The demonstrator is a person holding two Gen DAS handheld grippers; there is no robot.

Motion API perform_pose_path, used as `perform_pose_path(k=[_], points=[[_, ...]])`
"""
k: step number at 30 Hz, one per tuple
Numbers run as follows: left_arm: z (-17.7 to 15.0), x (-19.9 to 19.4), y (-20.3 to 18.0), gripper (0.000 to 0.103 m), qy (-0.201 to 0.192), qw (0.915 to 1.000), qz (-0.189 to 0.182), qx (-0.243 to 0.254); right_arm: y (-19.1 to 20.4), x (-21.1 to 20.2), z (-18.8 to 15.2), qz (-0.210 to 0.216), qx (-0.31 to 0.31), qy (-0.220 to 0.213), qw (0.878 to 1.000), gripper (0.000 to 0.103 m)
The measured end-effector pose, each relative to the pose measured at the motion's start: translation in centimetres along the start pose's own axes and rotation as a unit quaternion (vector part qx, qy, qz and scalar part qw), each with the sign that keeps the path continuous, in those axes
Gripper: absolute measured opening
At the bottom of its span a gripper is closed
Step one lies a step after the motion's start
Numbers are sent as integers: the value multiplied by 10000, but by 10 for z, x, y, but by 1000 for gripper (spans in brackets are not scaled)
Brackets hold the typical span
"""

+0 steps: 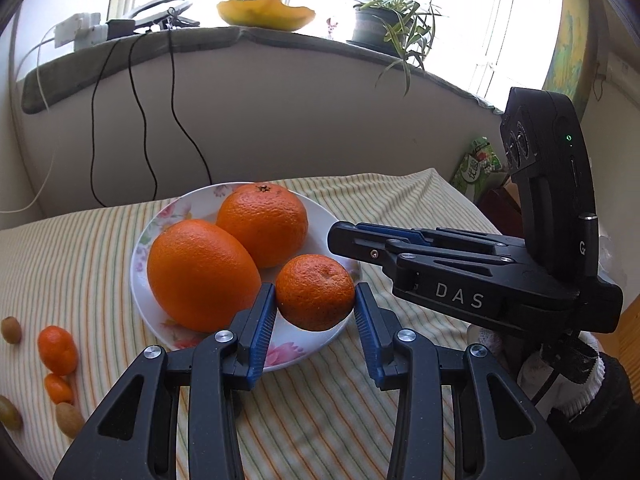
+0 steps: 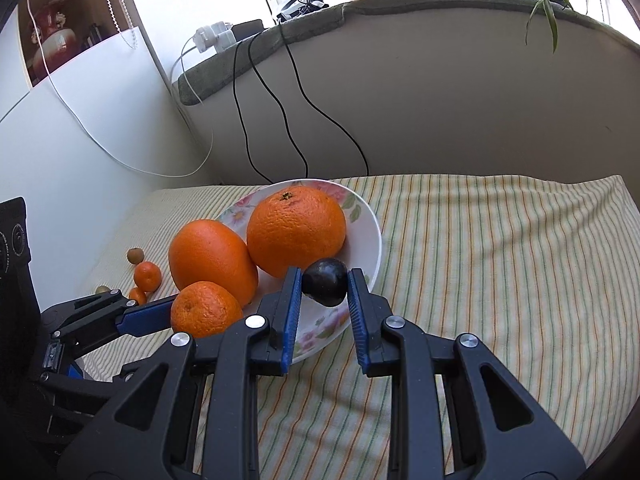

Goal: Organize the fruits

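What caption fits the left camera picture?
Left gripper clasps a small mandarin over the floral plate holding two large oranges.

On the floral plate (image 1: 149, 240) two big oranges (image 1: 203, 274) sit touching, one oval at 9 o'clock, one round with its stem scar up at 12. My left claw (image 1: 315, 306) pinches a small mandarin (image 1: 315, 292) over the plate's 5 o'clock rim. My right claw (image 2: 325, 286) clamps a dark plum (image 2: 325, 288) at its near edge. Kumquats (image 1: 57, 350) and small greenish-brown fruits (image 1: 11, 330) lie on the cloth out at 8 o'clock.
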State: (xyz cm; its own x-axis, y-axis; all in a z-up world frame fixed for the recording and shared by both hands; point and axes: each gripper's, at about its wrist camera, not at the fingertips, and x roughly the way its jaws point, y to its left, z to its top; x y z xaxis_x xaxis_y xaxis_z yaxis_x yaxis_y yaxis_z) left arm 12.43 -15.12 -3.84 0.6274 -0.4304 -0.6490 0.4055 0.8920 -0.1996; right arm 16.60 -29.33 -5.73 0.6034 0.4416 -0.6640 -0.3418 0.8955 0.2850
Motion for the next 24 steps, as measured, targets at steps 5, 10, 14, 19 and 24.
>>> perform_pose_path(k=[5, 10, 14, 19, 24], points=[[1, 1, 0, 38, 5, 10000, 21, 6, 1, 2, 0, 19, 5, 21, 10000, 24], [1, 3, 1, 39, 42, 10000, 38, -8, 1, 3, 1, 28, 18, 49, 10000, 25], [1, 3, 1, 39, 56, 10000, 56, -16, 1, 4, 2, 31, 1, 33, 10000, 25], [1, 5, 0, 39, 80, 9999, 97, -3, 2, 3, 3, 10, 9, 26, 10000, 26], [0, 4, 1, 44, 76, 9999, 121, -11, 3, -1, 3, -9, -16, -60, 10000, 55]])
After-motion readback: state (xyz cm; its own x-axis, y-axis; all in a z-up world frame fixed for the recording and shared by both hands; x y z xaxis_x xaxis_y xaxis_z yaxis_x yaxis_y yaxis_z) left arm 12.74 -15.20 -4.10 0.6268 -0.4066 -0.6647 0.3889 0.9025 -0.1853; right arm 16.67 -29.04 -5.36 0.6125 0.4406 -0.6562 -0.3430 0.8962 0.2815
